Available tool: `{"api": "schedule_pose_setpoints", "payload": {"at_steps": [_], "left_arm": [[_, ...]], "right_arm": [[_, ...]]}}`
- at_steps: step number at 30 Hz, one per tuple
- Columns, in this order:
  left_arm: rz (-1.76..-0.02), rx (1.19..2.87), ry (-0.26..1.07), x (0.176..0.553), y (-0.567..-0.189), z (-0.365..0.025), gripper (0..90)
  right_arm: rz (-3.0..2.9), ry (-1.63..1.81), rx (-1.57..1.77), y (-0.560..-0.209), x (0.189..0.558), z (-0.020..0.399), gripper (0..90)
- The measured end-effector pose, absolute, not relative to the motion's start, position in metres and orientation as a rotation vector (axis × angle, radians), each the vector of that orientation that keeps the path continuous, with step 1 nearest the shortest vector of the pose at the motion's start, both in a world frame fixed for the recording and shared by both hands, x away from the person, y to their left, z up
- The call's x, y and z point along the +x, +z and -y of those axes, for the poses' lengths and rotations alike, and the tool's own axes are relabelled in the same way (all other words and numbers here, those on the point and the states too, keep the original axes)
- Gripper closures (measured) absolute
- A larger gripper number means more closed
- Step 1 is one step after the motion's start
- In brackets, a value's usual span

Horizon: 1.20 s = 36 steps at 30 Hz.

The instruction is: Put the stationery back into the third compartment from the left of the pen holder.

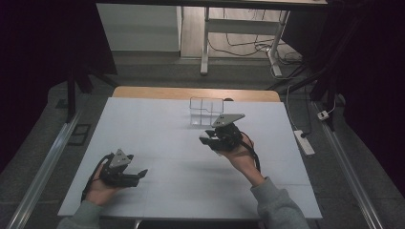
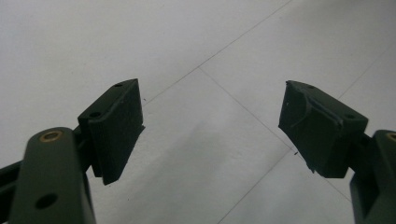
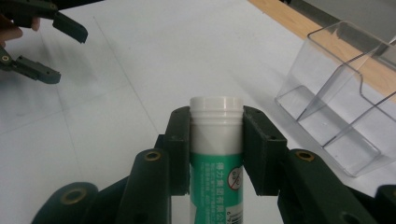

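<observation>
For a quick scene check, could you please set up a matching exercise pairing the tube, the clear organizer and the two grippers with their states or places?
Things:
1. tube
2. organizer
3. left gripper
4. right gripper

States or places:
A. jaws apart, nothing between them
B. clear, divided, by the table's far edge
C. white cap, green label, held between jaws
D. jaws clamped on something

Pairs: 1-C, 2-B, 3-A, 4-D
</observation>
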State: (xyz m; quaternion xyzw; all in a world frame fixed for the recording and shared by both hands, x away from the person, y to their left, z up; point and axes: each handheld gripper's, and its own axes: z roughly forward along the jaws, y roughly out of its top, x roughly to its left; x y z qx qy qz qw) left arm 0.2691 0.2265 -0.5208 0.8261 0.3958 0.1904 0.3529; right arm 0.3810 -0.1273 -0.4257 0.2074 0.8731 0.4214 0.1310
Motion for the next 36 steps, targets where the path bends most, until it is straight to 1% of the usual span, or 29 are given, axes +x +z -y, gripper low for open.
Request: {"api": "schedule_pose_setpoints", "payload": {"at_steps": [16, 36], "left_arm": [[-1.016, 2.145, 0.496, 0.269, -0.520, -0.224, 21.5], [-1.018, 2.143, 0.493, 0.270, -0.521, -0.224, 21.4]], "right_arm": [[-2.443, 1.298, 0.669, -0.416, 0.393, 0.140, 64.4], [-2.283, 1.356, 0.795, -0.400, 0.428, 0.155, 64.4]]}}
